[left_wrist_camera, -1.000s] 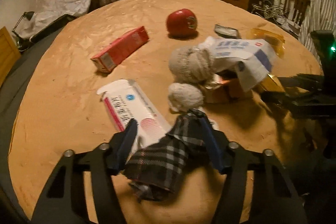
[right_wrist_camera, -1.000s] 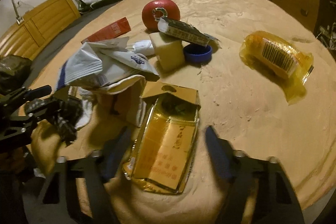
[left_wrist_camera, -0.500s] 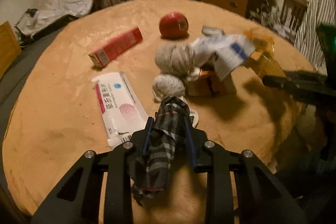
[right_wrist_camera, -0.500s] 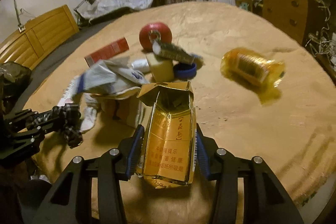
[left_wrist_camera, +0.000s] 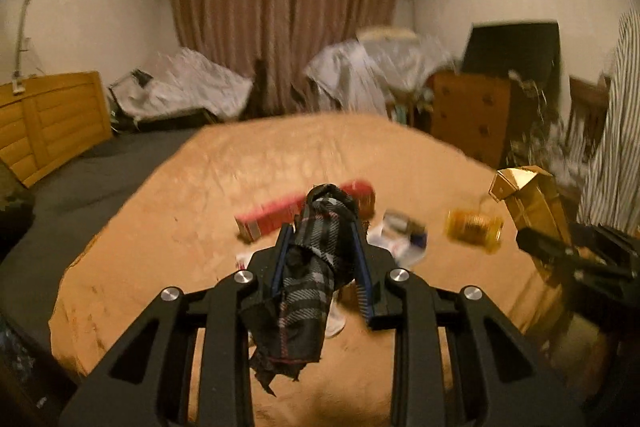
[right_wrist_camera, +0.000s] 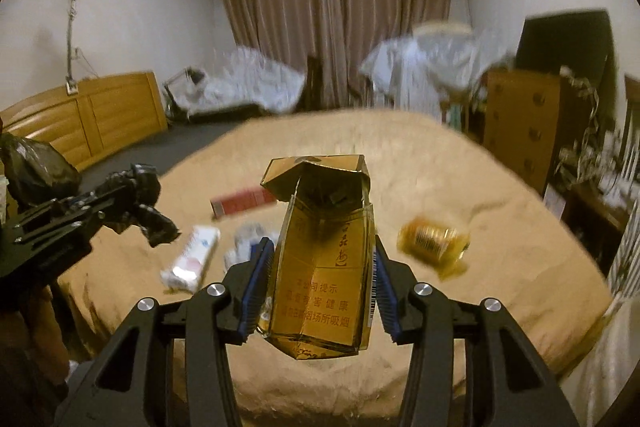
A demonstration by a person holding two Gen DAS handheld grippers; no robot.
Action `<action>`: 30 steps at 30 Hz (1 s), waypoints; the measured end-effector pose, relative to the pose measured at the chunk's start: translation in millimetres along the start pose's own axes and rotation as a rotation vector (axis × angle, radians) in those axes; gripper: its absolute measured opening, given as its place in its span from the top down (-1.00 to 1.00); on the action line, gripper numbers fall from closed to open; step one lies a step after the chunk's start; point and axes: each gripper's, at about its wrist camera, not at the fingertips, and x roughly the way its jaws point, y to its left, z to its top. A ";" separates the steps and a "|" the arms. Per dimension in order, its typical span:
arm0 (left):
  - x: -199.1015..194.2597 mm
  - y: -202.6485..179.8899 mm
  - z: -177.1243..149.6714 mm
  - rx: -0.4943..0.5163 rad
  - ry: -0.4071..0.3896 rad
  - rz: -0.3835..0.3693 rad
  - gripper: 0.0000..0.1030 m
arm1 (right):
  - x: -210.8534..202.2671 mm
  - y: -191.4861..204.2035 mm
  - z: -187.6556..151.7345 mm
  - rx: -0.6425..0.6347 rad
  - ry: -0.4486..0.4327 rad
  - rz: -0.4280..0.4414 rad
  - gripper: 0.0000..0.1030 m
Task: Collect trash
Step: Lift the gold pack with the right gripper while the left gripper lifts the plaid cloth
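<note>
Left gripper (left_wrist_camera: 320, 251): clenching fully on plaid cloth scrap (left_wrist_camera: 310, 267); carrying it clear above the tan bedspread (left_wrist_camera: 160, 227), loose end hanging below the jaws.
Right gripper (right_wrist_camera: 318, 287): gripping gold cigarette carton (right_wrist_camera: 320, 259) by its two long sides; holding it upright, torn flap open at the top, lifted off the bedspread.
Step in hand: carrying two collected pieces away from the pile, one per gripper.
Trash remaining: lying on the bedspread, red box (right_wrist_camera: 240, 205), white packet (right_wrist_camera: 192, 261), crumpled amber wrapper (right_wrist_camera: 434, 245); further small items beside the packet, too blurred for identifying.
Likely drop point: possibly black bag (right_wrist_camera: 36, 171) at the left edge of the right wrist view; not confirming as the bin.
Next move: bringing both loads over an open receptacle, then releasing.
Caution: keeping carton flap upward against spilling contents; watching the hanging cloth end for snagging.
</note>
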 end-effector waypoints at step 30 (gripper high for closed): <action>-46.9 -31.7 -3.6 -0.008 -0.145 0.054 0.43 | -96.7 3.8 7.8 -0.012 -0.153 -0.024 0.01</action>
